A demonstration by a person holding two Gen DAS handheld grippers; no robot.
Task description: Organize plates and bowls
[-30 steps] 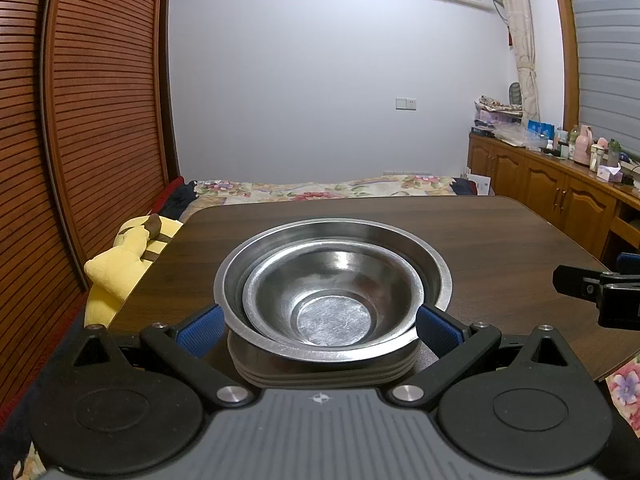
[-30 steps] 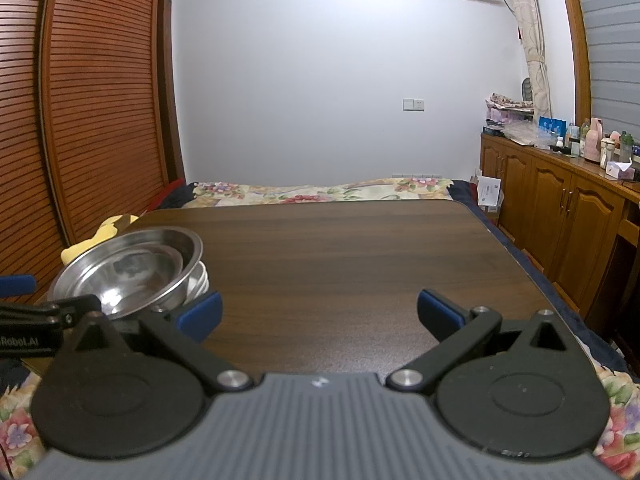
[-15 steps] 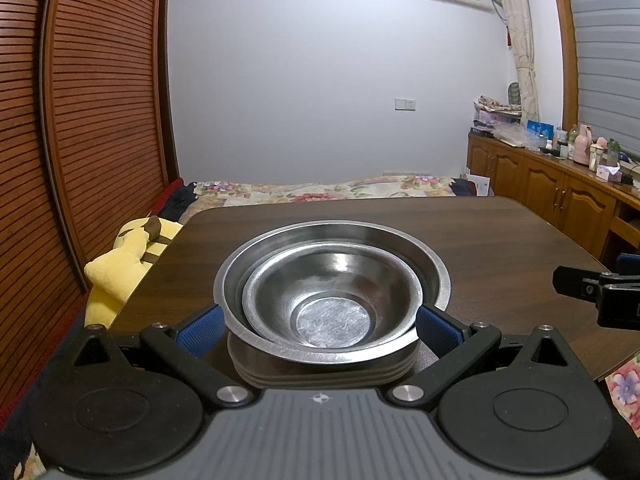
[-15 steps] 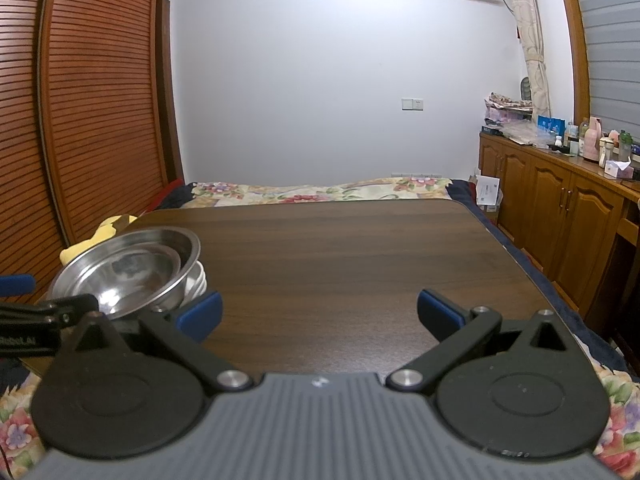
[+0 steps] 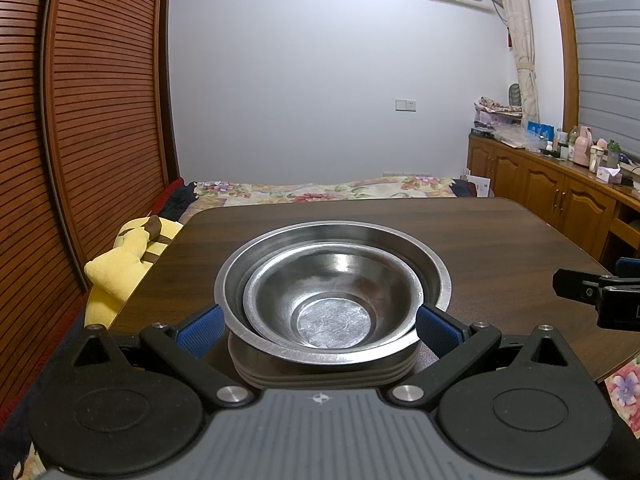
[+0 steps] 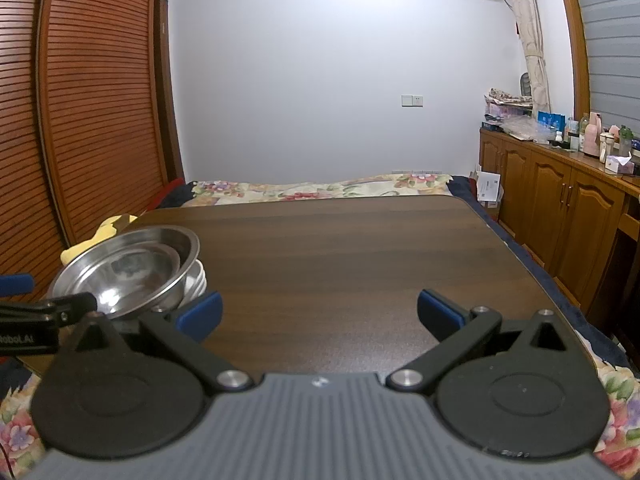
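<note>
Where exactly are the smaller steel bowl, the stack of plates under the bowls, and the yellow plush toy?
Small round steel bowl [image 5: 335, 320]: left wrist view, on its flat bottom.
Grey stacked plates [image 5: 320, 376]: left wrist view, on the near edge.
Yellow plush toy [image 5: 120, 266]: left wrist view, on its body beside the table.

A dark wood tabletop [image 6: 340, 256] fills a bedroom. Beyond it lies a bed with a floral cover [image 6: 320, 190] against a plain white wall [image 6: 320, 80]. Slatted wooden doors [image 6: 92, 100] stand left; wooden cabinets [image 6: 560, 200] and a curtain [image 6: 534, 40] line the right.
</note>
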